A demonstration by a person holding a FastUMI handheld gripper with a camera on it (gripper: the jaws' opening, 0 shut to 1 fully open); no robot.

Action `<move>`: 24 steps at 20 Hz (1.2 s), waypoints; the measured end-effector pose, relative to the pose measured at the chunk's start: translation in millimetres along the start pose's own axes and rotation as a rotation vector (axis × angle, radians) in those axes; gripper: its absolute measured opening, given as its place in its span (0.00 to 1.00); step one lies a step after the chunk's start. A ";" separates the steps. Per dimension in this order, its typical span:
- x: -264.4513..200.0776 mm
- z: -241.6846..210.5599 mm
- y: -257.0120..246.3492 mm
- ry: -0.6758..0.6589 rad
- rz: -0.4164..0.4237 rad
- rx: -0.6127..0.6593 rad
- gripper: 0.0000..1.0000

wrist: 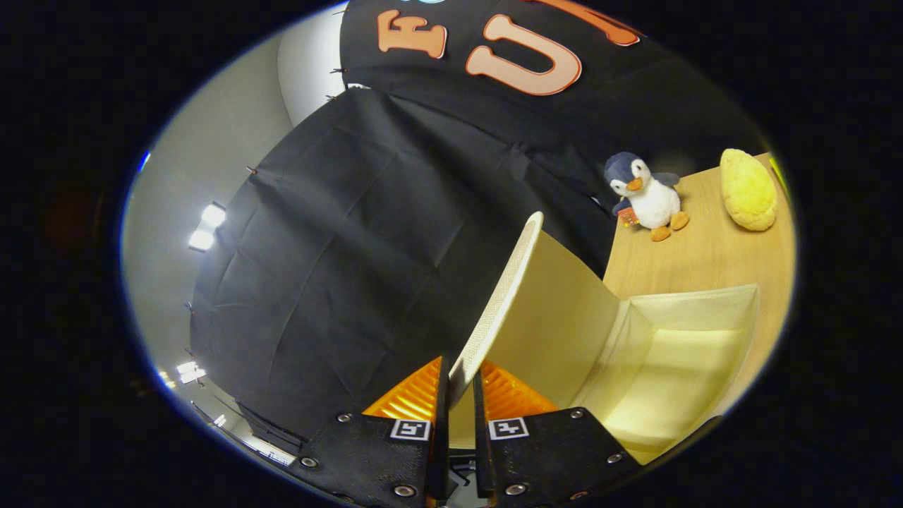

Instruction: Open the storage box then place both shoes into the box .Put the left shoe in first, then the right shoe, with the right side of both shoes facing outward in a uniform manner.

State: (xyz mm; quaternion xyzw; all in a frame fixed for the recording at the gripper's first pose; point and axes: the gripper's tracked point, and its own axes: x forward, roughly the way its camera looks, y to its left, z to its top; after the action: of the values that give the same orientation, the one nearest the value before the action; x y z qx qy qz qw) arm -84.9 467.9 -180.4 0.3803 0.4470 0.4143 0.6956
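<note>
My gripper (460,384) is shut on the front edge of the storage box's lid (502,289), a cream fabric flap. The lid is lifted high and runs away from my fingers toward the booth wall, its pale inner face turned to the box. To the right of my fingers and below the raised lid lies the open storage box (712,300). Its cream interior is bare as far as I can see.
The box stands on a light wooden table (698,254). Beyond the box, near the black cloth wall, sit a plush penguin (645,190) and a yellow plush cushion (748,189). The black cloth wall rises to the left of the lid.
</note>
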 end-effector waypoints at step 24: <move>-0.8 -49.2 -55.8 0.064 -0.345 -0.276 0.82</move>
State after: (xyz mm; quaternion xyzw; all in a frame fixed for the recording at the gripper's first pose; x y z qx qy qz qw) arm -117.9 454.5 -245.6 0.1861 0.4663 0.3581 0.7872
